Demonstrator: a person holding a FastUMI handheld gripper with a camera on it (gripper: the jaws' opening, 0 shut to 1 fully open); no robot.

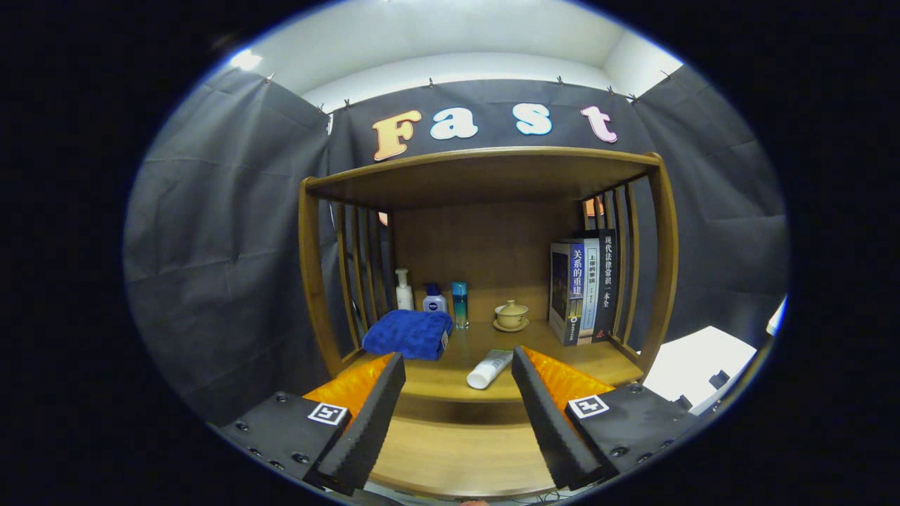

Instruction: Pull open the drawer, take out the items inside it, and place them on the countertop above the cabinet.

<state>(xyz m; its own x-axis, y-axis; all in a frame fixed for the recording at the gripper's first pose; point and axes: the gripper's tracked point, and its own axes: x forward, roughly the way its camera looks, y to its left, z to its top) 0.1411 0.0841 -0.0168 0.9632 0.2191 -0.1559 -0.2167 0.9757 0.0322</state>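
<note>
My gripper (458,365) is open, its two fingers spread wide with nothing between them. Just beyond the fingertips a white tube (490,369) lies on the wooden countertop (450,383) of the cabinet, cap end toward me. A folded blue towel (409,334) rests on the countertop ahead of the left finger. Below the countertop's front edge, between the fingers, I see a pale wooden surface (460,453); I cannot tell whether it is the drawer's front or its inside.
A wooden shelf frame (664,260) with slatted sides stands over the countertop. At the back are a white pump bottle (403,289), a small blue-capped bottle (434,300), a teal bottle (460,303) and a lidded teacup on a saucer (511,315). Books (583,288) stand at the right.
</note>
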